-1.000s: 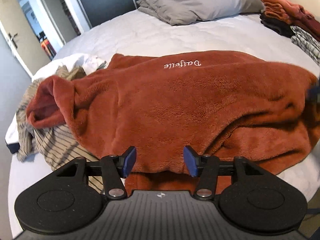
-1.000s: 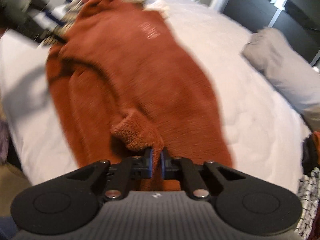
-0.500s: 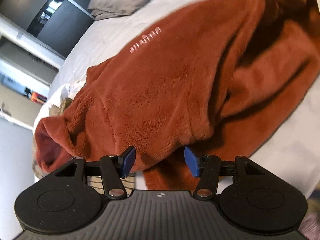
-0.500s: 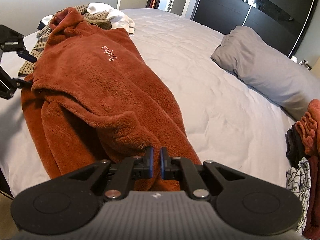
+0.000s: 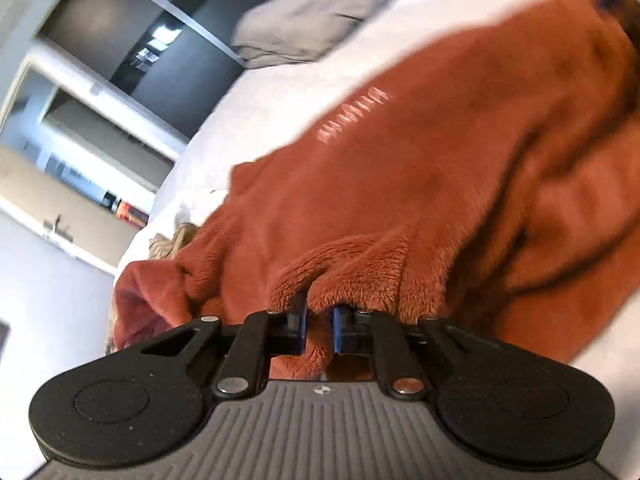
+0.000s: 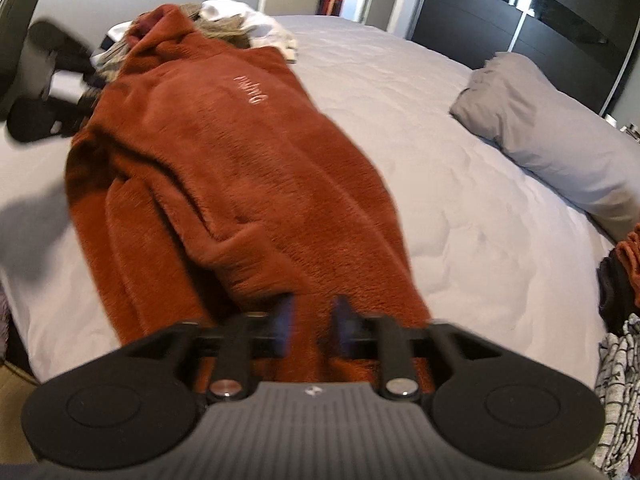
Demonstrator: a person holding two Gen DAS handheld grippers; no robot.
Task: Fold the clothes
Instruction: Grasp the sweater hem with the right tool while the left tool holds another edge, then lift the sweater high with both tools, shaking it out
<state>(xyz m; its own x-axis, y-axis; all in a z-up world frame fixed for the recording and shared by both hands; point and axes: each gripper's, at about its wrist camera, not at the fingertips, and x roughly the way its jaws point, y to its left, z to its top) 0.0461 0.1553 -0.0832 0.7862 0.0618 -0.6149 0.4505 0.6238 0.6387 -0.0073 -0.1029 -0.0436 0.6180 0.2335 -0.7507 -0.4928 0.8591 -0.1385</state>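
A rust-red fleece garment (image 5: 400, 180) with pale embroidered lettering lies lengthwise on the white bed (image 6: 440, 168). My left gripper (image 5: 319, 316) is closing, and its blue pads pinch a raised fold at the fleece's near edge. In the right wrist view the left gripper (image 6: 48, 92) shows as a dark blur at the fleece's (image 6: 240, 152) far-left side. My right gripper (image 6: 312, 320) is at the garment's other end. Its jaws are opening and stand apart, with fleece lying under and between them but not pressed.
A grey pillow (image 6: 552, 140) lies at the bed's right. Loose striped and white clothes (image 6: 240, 28) are piled beyond the fleece. A stack of folded clothes (image 6: 620, 288) sits at the right edge. A dark wardrobe (image 6: 520, 8) stands behind the bed.
The left gripper rolled, dropped onto the fleece edge and shut on a fold. The right gripper's jaws, shut on the fleece before, have parted and let it lie.
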